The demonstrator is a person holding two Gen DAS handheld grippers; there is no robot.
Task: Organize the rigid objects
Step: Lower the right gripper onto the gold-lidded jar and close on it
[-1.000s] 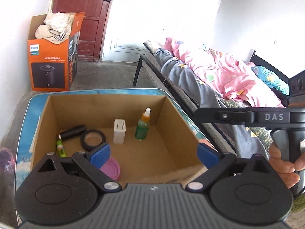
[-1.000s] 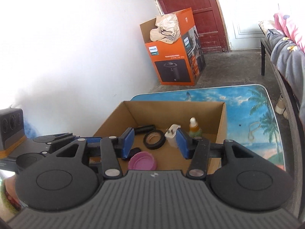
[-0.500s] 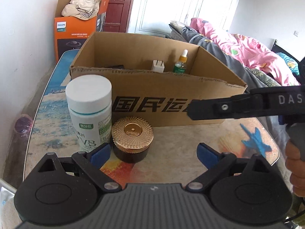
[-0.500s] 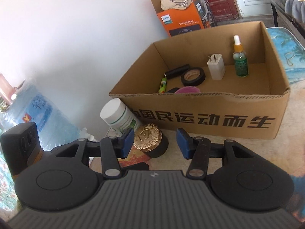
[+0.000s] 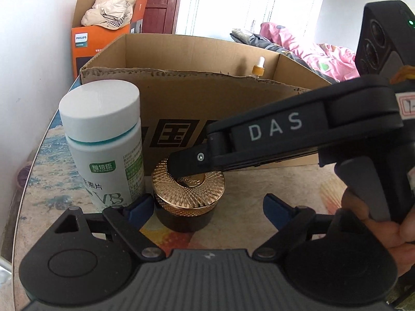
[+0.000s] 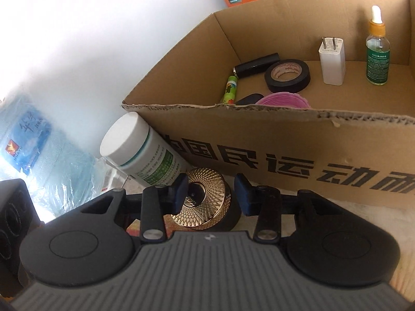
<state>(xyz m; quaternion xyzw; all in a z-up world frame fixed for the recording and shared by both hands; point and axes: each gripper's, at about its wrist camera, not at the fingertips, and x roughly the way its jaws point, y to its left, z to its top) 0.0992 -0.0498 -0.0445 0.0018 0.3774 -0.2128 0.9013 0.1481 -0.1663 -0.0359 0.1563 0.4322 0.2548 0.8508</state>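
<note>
A black jar with a gold patterned lid [image 5: 188, 197] [image 6: 205, 204] stands on the table in front of a cardboard box [image 5: 197, 98] [image 6: 272, 140], next to a white pill bottle [image 5: 103, 142] [image 6: 140, 150]. My left gripper [image 5: 207, 207] is open, its fingers level with the jar on both sides, not touching. My right gripper [image 6: 211, 194] is open and comes down over the jar's lid; in the left wrist view its finger [image 5: 186, 163] reaches over the lid.
Inside the box are a dropper bottle [image 6: 377, 49], a white charger [image 6: 332, 59], a roll of black tape [image 6: 288, 75], a black tube [image 6: 256, 64], a green tube [image 6: 229, 90] and a pink lid [image 6: 282, 101]. An orange Philips box [image 5: 85, 41] stands behind. A water jug [image 6: 33, 140] stands left.
Both grippers came from over the box down to the table in front of it. They closed in on the gold-lidded jar; the right gripper now reaches over its lid.
</note>
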